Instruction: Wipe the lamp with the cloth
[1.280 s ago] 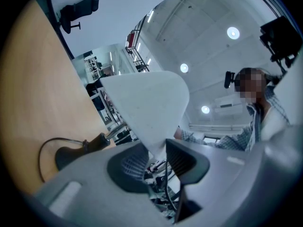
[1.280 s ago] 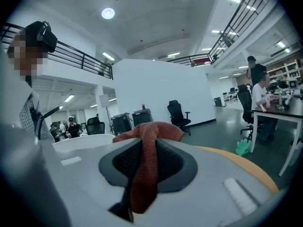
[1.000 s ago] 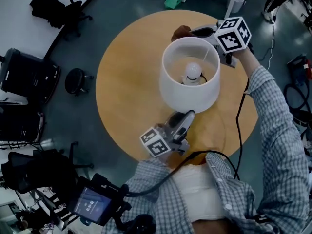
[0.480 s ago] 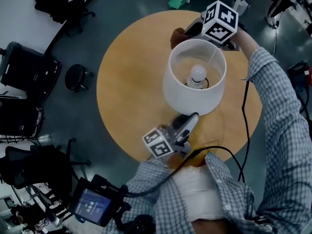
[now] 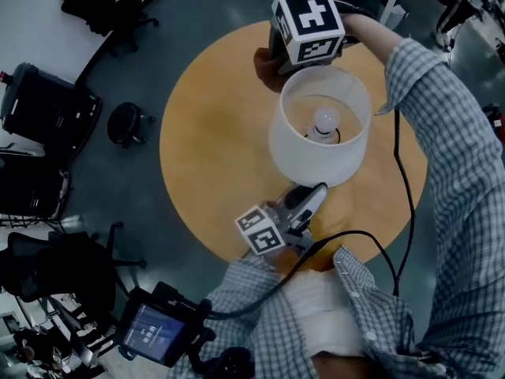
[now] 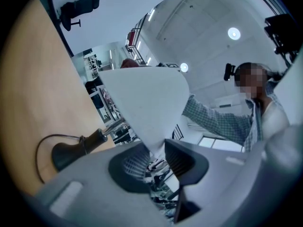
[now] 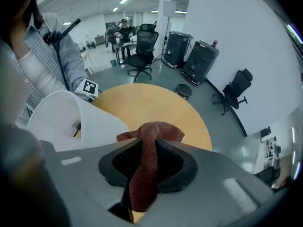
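Head view: we see the left hand-held gripper (image 5: 314, 192) pinching the lower rim of the lamp (image 5: 304, 152); the right hand-held gripper (image 7: 146, 150) pinches the cloth (image 7: 158, 129) beside its top rim.

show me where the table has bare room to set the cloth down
The table is bare on its left half, between the lamp shade and the left edge. Crowded: the near edge, where the left gripper is closing its jaws on the shade's rim, and the far edge, where the right gripper holds the cloth.

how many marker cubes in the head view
2. One cube sits on the right gripper beyond the lampshade; the other on the left gripper near the person's chest. None looks hidden.
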